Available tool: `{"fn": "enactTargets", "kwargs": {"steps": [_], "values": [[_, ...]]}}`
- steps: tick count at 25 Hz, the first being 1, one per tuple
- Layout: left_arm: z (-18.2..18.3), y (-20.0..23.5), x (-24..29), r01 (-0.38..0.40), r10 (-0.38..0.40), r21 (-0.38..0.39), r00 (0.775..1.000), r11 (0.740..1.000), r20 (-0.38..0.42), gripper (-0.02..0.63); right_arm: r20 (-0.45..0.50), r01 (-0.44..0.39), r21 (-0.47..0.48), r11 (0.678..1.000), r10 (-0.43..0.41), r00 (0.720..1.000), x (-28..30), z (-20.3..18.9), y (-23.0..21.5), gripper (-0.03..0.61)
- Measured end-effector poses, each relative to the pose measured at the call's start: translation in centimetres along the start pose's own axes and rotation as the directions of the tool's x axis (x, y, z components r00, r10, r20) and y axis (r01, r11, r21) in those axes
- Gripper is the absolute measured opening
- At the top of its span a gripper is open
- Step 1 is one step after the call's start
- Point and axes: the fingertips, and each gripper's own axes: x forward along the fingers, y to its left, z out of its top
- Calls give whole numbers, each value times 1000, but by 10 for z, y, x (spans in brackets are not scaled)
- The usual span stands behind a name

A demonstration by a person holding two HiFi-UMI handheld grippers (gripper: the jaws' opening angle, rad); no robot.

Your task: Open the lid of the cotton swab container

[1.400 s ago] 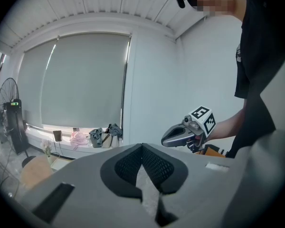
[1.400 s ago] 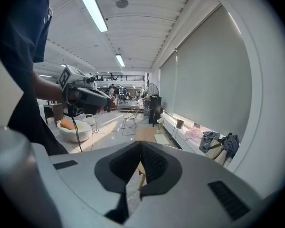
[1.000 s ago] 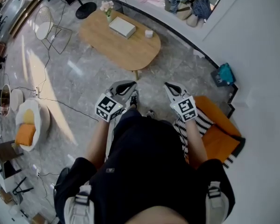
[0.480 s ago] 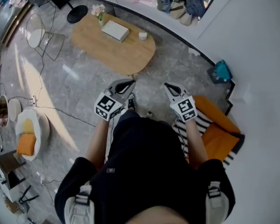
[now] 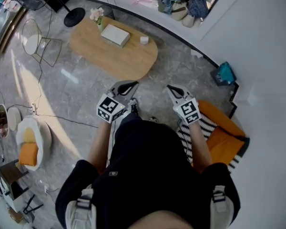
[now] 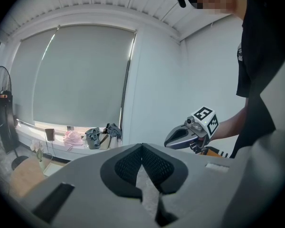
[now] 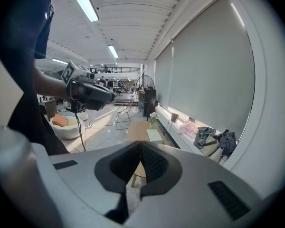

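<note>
A small white container (image 5: pixel 144 40), probably the cotton swab one, stands on the oval wooden table (image 5: pixel 109 56) across the floor, far ahead of both grippers. A flat white box (image 5: pixel 115 35) and a little flower vase (image 5: pixel 96 16) share that table. The person stands holding my left gripper (image 5: pixel 132 84) and right gripper (image 5: pixel 169 88) side by side at waist height, apart from everything. Both are shut and empty: the pads meet at the left gripper (image 6: pixel 141 147) and at the right gripper (image 7: pixel 140 144). The right gripper view looks toward the table (image 7: pixel 138 127).
A fan base (image 5: pixel 74 16) and a wire chair (image 5: pixel 34 36) stand left of the table. A white round seat with an orange cushion (image 5: pixel 29 152) is at lower left. An orange and striped seat (image 5: pixel 219 135) is close on the right, beside a white wall. Bags lie on the window ledge (image 5: pixel 183 5).
The table and floor have slid left in the head view as the person moves. Both grippers keep their place before the body and stay shut.
</note>
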Motion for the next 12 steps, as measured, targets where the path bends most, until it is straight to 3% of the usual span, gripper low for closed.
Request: {"fn": "enactTargets", "kwargs": {"steps": [12], "values": [[9,62,16,53,-53,3,999,999,1,0,-46,28,0,1000,-28,999,48,18,-18,-5]]}}
